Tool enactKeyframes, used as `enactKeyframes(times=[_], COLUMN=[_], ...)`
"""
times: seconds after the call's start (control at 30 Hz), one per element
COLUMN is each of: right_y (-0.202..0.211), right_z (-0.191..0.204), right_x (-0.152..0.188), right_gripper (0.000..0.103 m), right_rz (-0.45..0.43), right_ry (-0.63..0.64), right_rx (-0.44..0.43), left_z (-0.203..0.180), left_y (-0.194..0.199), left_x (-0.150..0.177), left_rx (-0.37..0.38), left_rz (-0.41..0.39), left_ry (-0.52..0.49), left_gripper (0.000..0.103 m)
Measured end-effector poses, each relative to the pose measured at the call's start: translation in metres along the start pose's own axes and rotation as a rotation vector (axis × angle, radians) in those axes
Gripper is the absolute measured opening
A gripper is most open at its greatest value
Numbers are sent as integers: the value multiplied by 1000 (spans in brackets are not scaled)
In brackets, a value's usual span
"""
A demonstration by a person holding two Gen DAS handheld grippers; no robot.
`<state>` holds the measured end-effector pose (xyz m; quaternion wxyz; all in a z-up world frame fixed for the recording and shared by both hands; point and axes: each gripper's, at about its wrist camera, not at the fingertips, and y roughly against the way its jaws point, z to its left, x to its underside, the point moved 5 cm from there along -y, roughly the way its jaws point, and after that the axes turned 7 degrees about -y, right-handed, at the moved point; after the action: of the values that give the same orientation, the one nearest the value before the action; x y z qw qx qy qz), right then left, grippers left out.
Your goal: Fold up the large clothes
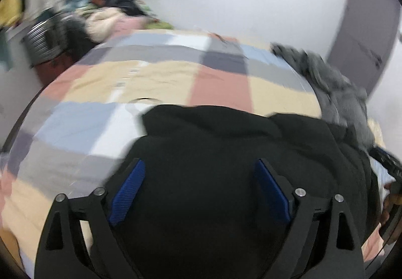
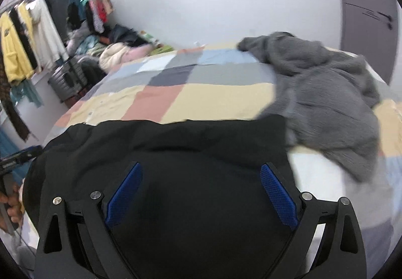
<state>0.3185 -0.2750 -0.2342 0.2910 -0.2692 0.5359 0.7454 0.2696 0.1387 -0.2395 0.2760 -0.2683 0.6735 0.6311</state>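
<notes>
Patchwork bedding (image 2: 221,93) in blocks of cream, pink, grey and pale blue covers the bed, with a white wall behind, a clothes rail (image 2: 30,35) hung with yellow and white tops at far left, and a heap of laundry (image 2: 120,50) at the far corner. On the near part of the bed lies the black garment (image 2: 176,143), spread wide with its far edge running roughly straight across; a fluffy grey garment (image 2: 324,93) lies crumpled to its right, its lower edge touching or just overlapping the black one's right end. Both tools hang low over the black cloth: the left tool (image 1: 199,191) has its blue pads (image 1: 129,191) well apart with nothing between them, and the right tool (image 2: 201,193) is likewise spread wide and empty. Both views are smeared by motion. I judge the step in hand to be taking hold of the black garment for a fold. To do it well, each tool should pinch an edge or corner rather than the middle, one toward each end, at matching points so the cloth lifts evenly. Grip one layer only, clear of the grey garment, then carry the near edge toward the far edge in one level sweep, keeping the fabric taut between the tools.
</notes>
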Motion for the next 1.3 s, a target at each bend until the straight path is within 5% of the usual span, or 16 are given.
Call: enactKeyframes(times=[0.23,0.37,0.53,0.63,0.7,0.77,1.1,1.3], right_y=[21,13,0,1,10,18,6,-2], right_z=[-76,-90,-75,-61,-50,-41,-20,-25], right_x=[29,50,63,72,71,69,92,94], right_gripper=[95,95,92,62,31,17,16,21], right_rz=[5,92,174,194,165,137,186,205], right_ry=[-168,-237,-144,-129,-78,-43,109,46], right_rx=[30,-36,-81,-146,-120,-91,62,75], left_z=[68,61,56,50,44,42,49,45], left_y=[0,1,-4,0,7,14,-5,-7], left_x=[62,70,73,75,75,77,101,103], left_rx=[25,89,107,126,124,113,98,79], left_rz=[10,-12,5,4,-1,-10,126,133], left_ry=[233,248,260,233,199,179,201,175], left_gripper=[98,98,92,67,42,28,24,28])
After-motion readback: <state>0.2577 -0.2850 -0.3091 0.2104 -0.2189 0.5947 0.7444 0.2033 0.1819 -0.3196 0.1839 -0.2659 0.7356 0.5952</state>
